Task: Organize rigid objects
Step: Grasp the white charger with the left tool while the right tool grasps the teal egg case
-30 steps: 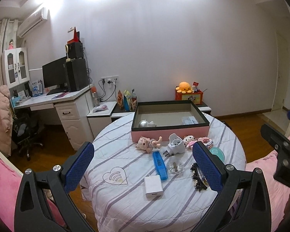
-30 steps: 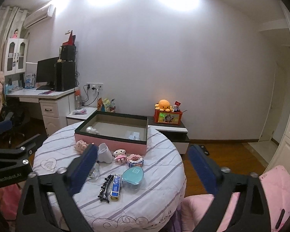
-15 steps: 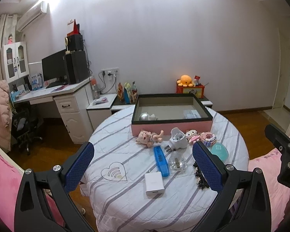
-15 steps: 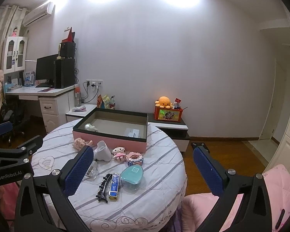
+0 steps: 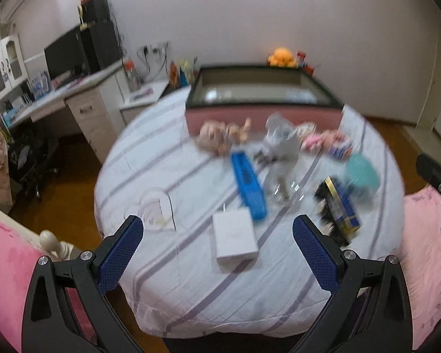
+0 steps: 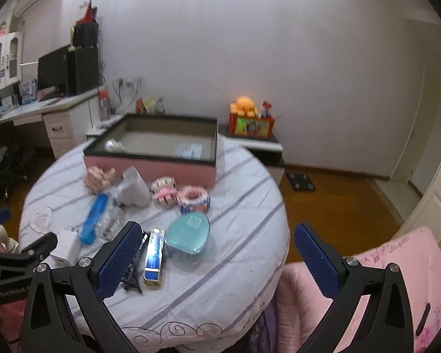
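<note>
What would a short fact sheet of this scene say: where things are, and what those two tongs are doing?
Setting: round table with striped cloth
Container: pink box, open, at the far side
Loose items: white charger, blue bar, teal case, small toys
Left tongs: open, empty, above the near edge, charger between the fingers in view
Right tongs: open, empty, over the table's right edge
Image quality: left view blurred
</note>
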Demonstrator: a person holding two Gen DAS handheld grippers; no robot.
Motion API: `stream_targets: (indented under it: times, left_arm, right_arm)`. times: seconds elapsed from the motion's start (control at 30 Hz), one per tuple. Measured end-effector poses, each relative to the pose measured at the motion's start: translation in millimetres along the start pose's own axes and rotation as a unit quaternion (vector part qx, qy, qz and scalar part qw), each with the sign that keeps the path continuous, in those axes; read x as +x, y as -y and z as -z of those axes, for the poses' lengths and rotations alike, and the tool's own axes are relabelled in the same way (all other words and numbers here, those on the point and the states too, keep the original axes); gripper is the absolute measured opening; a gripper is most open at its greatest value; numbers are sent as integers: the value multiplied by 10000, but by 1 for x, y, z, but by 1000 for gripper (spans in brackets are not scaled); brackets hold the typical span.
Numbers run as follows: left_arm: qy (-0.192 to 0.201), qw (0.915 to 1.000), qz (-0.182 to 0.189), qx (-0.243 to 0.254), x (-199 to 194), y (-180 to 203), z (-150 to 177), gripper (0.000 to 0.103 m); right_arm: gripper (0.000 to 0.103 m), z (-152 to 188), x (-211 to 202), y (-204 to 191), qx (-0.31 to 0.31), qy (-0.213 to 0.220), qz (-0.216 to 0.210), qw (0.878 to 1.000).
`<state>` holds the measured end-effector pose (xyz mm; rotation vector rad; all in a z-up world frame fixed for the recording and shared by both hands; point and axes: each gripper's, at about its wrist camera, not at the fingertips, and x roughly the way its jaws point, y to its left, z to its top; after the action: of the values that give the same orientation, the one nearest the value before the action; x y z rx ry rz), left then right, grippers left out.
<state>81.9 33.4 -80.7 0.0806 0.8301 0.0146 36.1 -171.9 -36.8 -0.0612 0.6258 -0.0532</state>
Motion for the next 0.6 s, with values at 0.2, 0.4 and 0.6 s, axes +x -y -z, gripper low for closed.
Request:
stream_targets:
  times: [0.2, 0.4, 0.6]
  left_arm:
    - [-571, 9984, -7, -45, 36, -3, 10, 103]
    - [-901, 9959, -37, 45, 65, -6, 13, 103]
    - [-759, 9967, 253, 145, 73, -14, 12, 100]
  right_arm:
    - [103, 8, 43, 0, 17, -603, 37, 9982]
    - [103, 13, 80, -9, -17, -1046, -37, 9945]
    - [103, 17, 114, -20, -73, -1430, 70, 9897]
